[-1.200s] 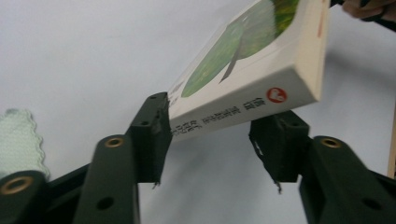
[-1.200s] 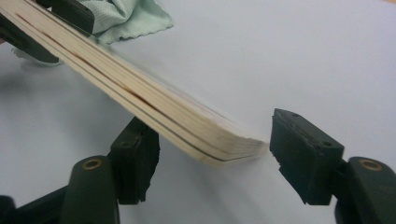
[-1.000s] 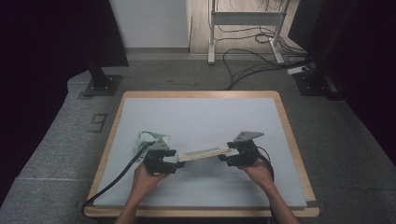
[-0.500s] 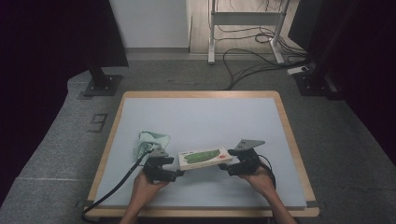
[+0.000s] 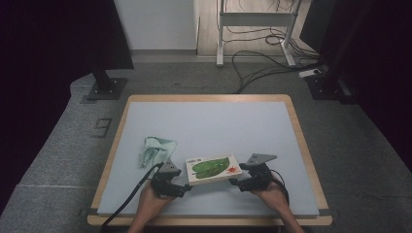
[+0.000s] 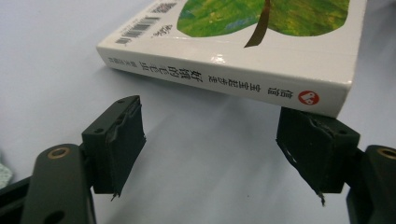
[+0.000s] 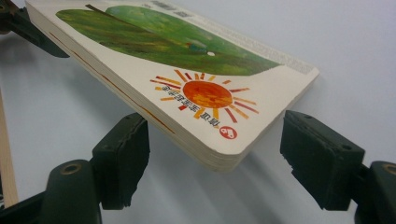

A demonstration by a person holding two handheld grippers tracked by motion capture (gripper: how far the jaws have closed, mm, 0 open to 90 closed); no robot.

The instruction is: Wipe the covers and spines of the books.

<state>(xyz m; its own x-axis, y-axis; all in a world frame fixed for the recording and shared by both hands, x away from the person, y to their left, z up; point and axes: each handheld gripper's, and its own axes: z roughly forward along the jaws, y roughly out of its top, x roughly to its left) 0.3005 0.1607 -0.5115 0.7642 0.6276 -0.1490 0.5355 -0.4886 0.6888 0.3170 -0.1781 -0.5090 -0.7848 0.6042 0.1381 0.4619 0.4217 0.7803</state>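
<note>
Glossy cardboard book [image 5: 213, 168], crumpled green cloth [image 5: 156, 150], matt grey table [image 5: 209, 121] with wooden rim.

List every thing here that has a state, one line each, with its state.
White board book with green leaf cover: closed, flat on the table, released.
Crumpled pale green cloth: bunched, lying apart from the book.
Left gripper: jaws just opened, nothing between them.
Right gripper: jaws just opened, clear of the book's corner.
</note>
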